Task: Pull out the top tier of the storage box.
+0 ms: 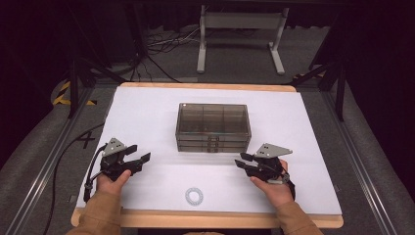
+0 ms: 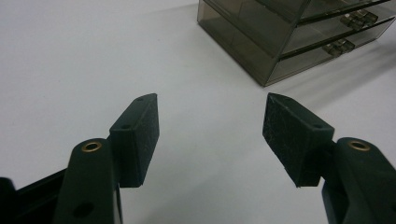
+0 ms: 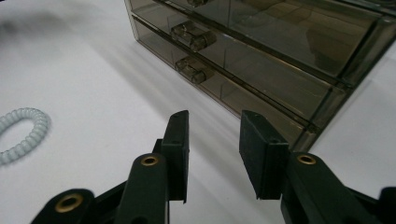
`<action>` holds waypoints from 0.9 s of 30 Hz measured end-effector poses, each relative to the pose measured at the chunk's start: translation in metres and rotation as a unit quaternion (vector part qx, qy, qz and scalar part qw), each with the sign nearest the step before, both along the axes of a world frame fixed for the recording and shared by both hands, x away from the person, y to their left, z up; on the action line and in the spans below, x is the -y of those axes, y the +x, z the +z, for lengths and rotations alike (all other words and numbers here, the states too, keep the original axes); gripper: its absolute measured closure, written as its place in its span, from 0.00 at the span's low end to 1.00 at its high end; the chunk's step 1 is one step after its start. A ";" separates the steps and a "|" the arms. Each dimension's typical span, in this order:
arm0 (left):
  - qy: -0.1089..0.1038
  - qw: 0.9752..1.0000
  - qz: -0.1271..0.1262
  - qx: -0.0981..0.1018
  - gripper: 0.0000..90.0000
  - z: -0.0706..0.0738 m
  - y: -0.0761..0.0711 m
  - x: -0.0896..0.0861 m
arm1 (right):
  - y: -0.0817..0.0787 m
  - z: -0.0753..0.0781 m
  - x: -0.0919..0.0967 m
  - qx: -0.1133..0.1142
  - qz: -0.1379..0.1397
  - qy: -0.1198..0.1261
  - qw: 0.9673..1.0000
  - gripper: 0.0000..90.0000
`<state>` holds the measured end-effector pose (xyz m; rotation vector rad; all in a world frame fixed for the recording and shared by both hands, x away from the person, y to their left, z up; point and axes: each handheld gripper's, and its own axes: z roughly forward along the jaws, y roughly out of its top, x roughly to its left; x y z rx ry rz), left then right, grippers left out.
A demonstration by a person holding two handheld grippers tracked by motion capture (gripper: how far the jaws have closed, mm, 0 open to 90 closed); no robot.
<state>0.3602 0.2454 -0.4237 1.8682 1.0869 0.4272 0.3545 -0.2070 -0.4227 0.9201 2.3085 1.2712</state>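
Two tools rest low on the white desk (image 1: pixel 147 112), one in each of your hands. Your left tool (image 1: pixel 138 160) sits at the lower left of the high view with its jaws spread wide apart and nothing between them. Your right tool (image 1: pixel 243 160) sits at the lower right, its jaws parted by a narrower gap, also empty. Between them, toward the centre of the frame, stands a smoky transparent drawer box (image 1: pixel 213 127) with its drawers closed and small handles (image 3: pixel 192 36) facing you. In the right gripper view that box fills the upper right, just beyond the jaws. A pale coiled hair tie (image 1: pixel 194 196) lies flat at the bottom centre of the high view, near the desk's front edge, apart from both tools.
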 end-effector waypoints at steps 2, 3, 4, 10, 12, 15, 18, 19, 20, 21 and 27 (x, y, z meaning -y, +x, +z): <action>0.001 1.000 0.000 0.001 0.41 0.000 0.000 0.000 | 0.000 -0.001 -0.003 0.001 0.003 0.000 1.000 0.71; 0.002 1.000 0.000 0.001 0.41 0.000 0.000 0.000 | 0.000 -0.003 -0.005 0.003 0.005 -0.002 1.000 0.71; 0.003 1.000 0.000 0.001 0.41 0.000 0.000 0.001 | 0.000 -0.003 -0.006 0.003 0.007 -0.004 1.000 0.71; 0.009 1.000 -0.002 0.000 0.41 -0.001 0.000 0.002 | 0.000 -0.007 -0.011 0.013 0.014 -0.006 1.000 0.70; 0.009 1.000 -0.002 0.001 0.41 -0.001 0.000 0.002 | 0.000 -0.008 -0.012 0.015 0.015 -0.005 1.000 0.70; 0.010 1.000 -0.002 0.001 0.41 -0.001 0.000 0.002 | 0.000 -0.010 -0.011 0.015 0.015 -0.003 1.000 0.70; 0.010 1.000 -0.002 0.001 0.41 -0.001 0.000 0.002 | 0.001 -0.011 -0.011 0.015 0.015 -0.002 1.000 0.70; 0.009 1.000 -0.002 0.001 0.41 -0.001 0.000 0.002 | 0.001 -0.012 -0.010 0.017 0.015 -0.003 1.000 0.70; 0.010 1.000 -0.003 0.001 0.41 -0.001 0.000 0.001 | 0.001 -0.012 -0.010 0.019 0.014 -0.004 1.000 0.69; 0.010 1.000 -0.003 0.001 0.41 -0.001 0.000 0.001 | 0.001 -0.012 -0.010 0.019 0.014 -0.004 1.000 0.69; 0.009 1.000 -0.002 0.001 0.41 0.000 0.000 0.001 | -0.003 -0.009 -0.011 0.058 0.009 -0.024 0.998 0.72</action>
